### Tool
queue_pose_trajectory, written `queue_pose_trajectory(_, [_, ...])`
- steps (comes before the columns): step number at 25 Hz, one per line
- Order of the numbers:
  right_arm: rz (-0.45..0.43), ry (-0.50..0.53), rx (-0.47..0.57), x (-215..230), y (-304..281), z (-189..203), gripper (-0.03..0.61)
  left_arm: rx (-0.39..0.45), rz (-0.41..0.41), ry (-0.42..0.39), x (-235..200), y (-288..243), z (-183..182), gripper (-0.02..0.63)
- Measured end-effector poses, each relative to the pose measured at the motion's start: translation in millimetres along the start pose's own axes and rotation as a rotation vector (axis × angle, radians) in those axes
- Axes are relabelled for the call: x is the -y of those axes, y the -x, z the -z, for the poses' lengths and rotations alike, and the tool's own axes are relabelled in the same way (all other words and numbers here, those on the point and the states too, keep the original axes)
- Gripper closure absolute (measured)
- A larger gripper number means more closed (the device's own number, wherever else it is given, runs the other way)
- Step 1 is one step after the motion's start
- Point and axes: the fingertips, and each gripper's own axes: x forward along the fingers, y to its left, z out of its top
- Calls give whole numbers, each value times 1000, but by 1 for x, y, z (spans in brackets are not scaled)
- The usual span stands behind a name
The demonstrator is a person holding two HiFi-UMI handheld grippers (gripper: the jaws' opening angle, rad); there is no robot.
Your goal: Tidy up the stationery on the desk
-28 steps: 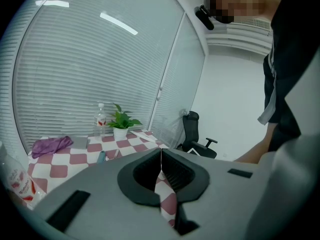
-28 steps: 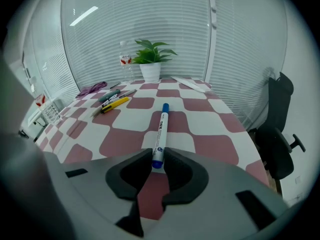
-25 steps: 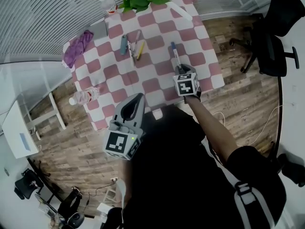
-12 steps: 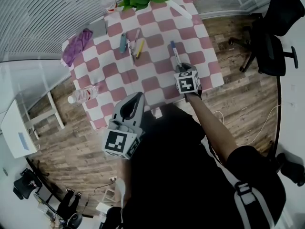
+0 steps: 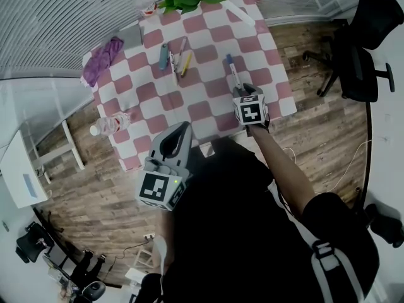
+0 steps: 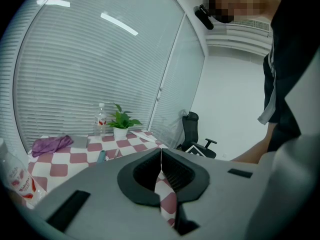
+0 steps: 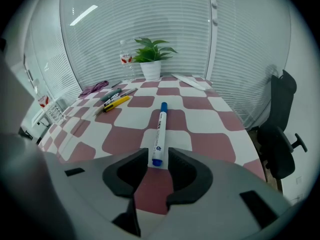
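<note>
Closing at this moment is judged the risky step. The right tool [image 7: 157,156] is held low over the near part of the tabletop [image 7: 210,126]. Its jaws are spread wide, having just been opening, and only the blue-capped near end of the marker [image 7: 160,126] lies between them. No pad is seen pressing on it, so nothing is gripped. The marker lies flat on the checked surface, well apart from the cluster of pens [image 7: 116,100] farther back on the left. If the jaws are shut on that short end alone, the round barrel may be pivoted or squeezed out forward. It could then be sent rolling toward the tabletop's right edge. A descent made slightly off line could also push the marker away instead of trapping it.

The left tool [image 6: 161,154] is shown fully closed and empty, its jaws meeting on a thin line. It is held by the tabletop's front edge and touches nothing.

The clearance between pads and marker is given only by the right gripper view; in the head view that spot is hidden behind the tool's own body. Only the head view lays out the whole tabletop, including the water bottle [image 5: 110,126] at the left edge and the purple cloth [image 5: 103,60] at the far left corner, which the right gripper view barely catches.
</note>
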Motion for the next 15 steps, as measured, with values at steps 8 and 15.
queue_pose_trajectory(8, [-8,-50,45,-16,11,-23,437,3,-15,11,-7,7,0,581])
queue_pose_trajectory(15, [-88,-83,97,-60,3,-59,436,-9,-38,29,-21,19,3,581])
